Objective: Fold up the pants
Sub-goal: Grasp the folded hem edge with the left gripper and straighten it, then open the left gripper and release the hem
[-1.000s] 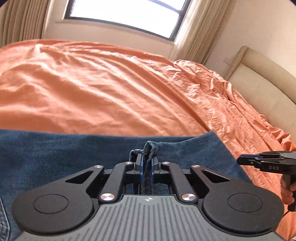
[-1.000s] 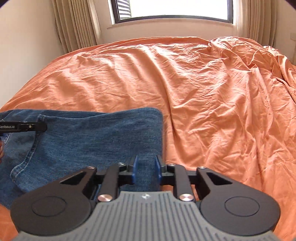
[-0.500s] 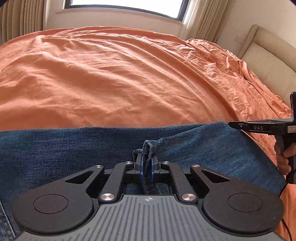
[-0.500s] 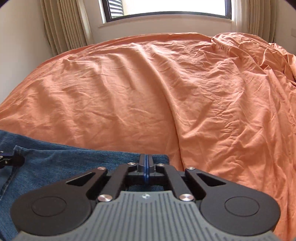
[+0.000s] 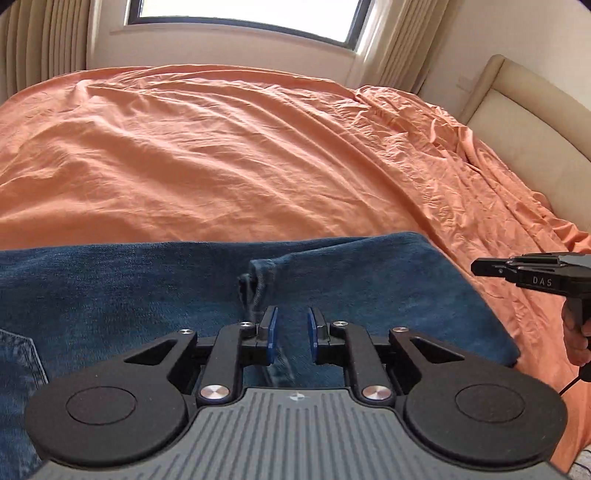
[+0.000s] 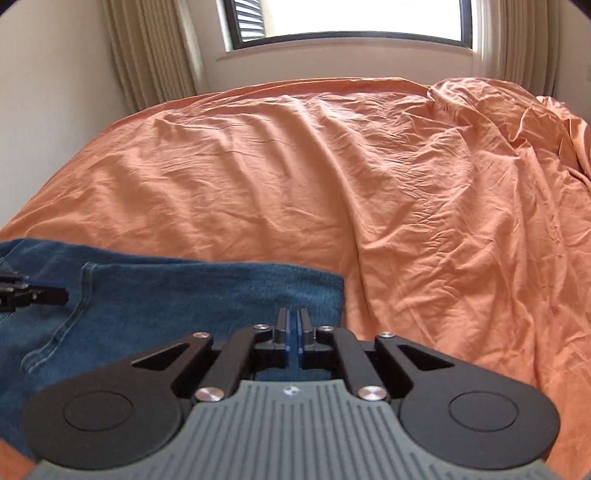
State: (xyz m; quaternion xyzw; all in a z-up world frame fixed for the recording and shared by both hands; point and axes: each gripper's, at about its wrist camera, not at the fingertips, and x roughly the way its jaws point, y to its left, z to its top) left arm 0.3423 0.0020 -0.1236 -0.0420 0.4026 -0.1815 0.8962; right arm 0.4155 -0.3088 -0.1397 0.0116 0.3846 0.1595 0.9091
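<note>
Blue denim pants (image 5: 147, 295) lie folded on the near part of the orange bed; they also show in the right wrist view (image 6: 166, 299). My left gripper (image 5: 291, 332) is open just above the denim, with a bunched fold of cloth (image 5: 258, 284) lying free just ahead of its left finger. My right gripper (image 6: 294, 334) is shut, its pads together with nothing visible between them, over the right edge of the pants. The right gripper also shows at the right of the left wrist view (image 5: 480, 267). The left gripper's tip shows at the left of the right wrist view (image 6: 55, 295).
An orange wrinkled bedsheet (image 5: 240, 155) covers the bed beyond the pants, also seen in the right wrist view (image 6: 406, 192). A beige padded headboard (image 5: 524, 122) stands at the right. A window (image 6: 351, 18) and curtains are behind the bed.
My left gripper opened and let go of the bunched denim fold, which now lies on the pants. My right gripper closed half a second ago and stays shut, now a little higher.
</note>
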